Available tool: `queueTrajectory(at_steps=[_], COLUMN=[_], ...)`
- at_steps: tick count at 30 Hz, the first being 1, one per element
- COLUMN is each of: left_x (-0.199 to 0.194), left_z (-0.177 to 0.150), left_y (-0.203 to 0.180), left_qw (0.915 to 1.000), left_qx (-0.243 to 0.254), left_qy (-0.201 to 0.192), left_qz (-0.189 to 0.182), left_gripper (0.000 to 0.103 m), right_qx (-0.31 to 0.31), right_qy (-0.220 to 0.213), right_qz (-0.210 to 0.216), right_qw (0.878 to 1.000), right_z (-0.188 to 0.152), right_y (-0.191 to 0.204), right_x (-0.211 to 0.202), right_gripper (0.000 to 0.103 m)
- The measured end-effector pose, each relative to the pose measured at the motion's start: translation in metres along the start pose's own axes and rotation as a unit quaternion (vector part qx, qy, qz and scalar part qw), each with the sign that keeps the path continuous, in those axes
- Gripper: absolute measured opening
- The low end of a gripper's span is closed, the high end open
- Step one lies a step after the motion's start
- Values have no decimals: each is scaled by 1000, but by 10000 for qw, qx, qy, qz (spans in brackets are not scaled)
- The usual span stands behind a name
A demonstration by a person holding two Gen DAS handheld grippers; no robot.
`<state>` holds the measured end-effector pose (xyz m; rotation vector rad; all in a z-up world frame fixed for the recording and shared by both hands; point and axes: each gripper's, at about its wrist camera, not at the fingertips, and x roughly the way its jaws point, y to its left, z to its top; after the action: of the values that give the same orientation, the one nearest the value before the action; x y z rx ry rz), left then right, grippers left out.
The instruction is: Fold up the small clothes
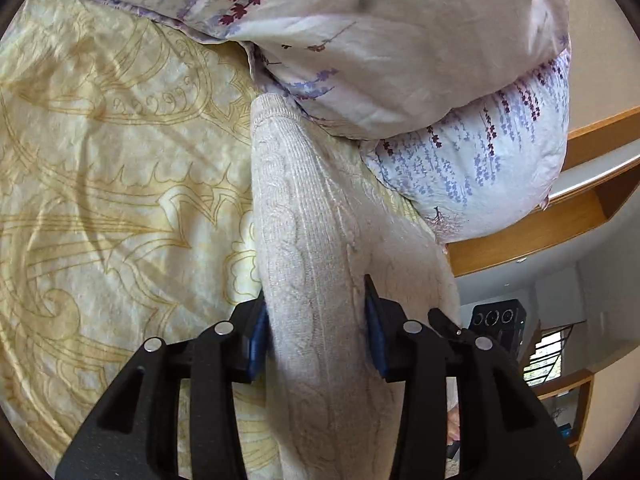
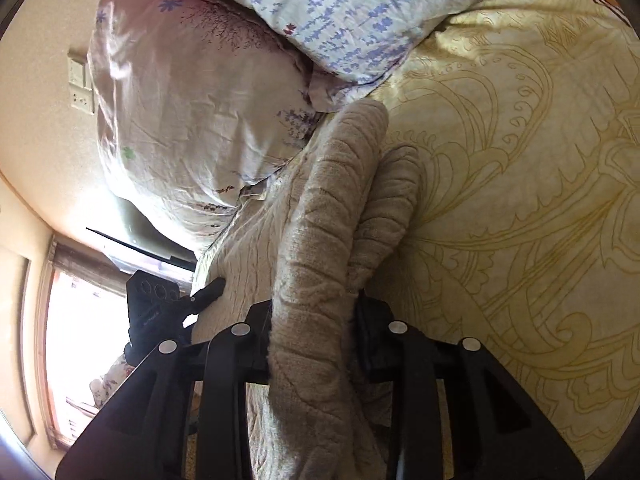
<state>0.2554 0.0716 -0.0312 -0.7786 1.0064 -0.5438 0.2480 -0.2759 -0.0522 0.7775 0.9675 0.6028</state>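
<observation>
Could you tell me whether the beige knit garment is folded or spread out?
Bunched, neither: the beige knit garment hangs between both tools, left tool and right tool.

Your left hand-held gripper [image 1: 316, 332]: fingertips buried behind the beige garment [image 1: 312, 248]; its pads show only as blue slivers. Garment's lower part runs off the bottom edge. In the right view, the right hand-held gripper [image 2: 314, 340] hides its fingertips in the fabric too. Far end of the garment tucks under the pillow [image 2: 200, 120]. Wall switch [image 2: 80, 86] too blurred to read. Window [image 2: 80, 340] blown out.
</observation>
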Motion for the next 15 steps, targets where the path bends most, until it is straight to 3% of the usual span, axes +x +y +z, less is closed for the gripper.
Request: queueTrajectory(at_steps=[4, 6, 9, 12, 13, 15], left_x=[-10, -29, -47, -40, -34, -19], left_z=[-7, -15, -30, -43, -46, -51], left_y=[-20, -39, -72, -102, -110, -118], left_qw=[9971, 9853, 9623, 9495, 9463, 9399], left_qx=[469, 985, 1594, 2024, 2125, 2255], left_qy=[-278, -838, -1449, -1451, -1365, -1208], left_qz=[538, 1112, 1662, 1909, 2019, 2260], left_gripper=[49, 54, 77, 83, 84, 84], right_qx=[-43, -35, 95, 208, 226, 164], right_qy=[-52, -432, -749, -618, -559, -453], right_qz=[-259, -300, -246, -114, -40, 31], right_qw=[9996, 9986, 9968, 9978, 9982, 9988], right_z=[2, 8, 23, 35, 37, 40], right_y=[4, -1, -6, -8, -8, -4], right_x=[-11, -32, -44, -32, -27, -17], right_gripper=[41, 46, 46, 45, 43, 14])
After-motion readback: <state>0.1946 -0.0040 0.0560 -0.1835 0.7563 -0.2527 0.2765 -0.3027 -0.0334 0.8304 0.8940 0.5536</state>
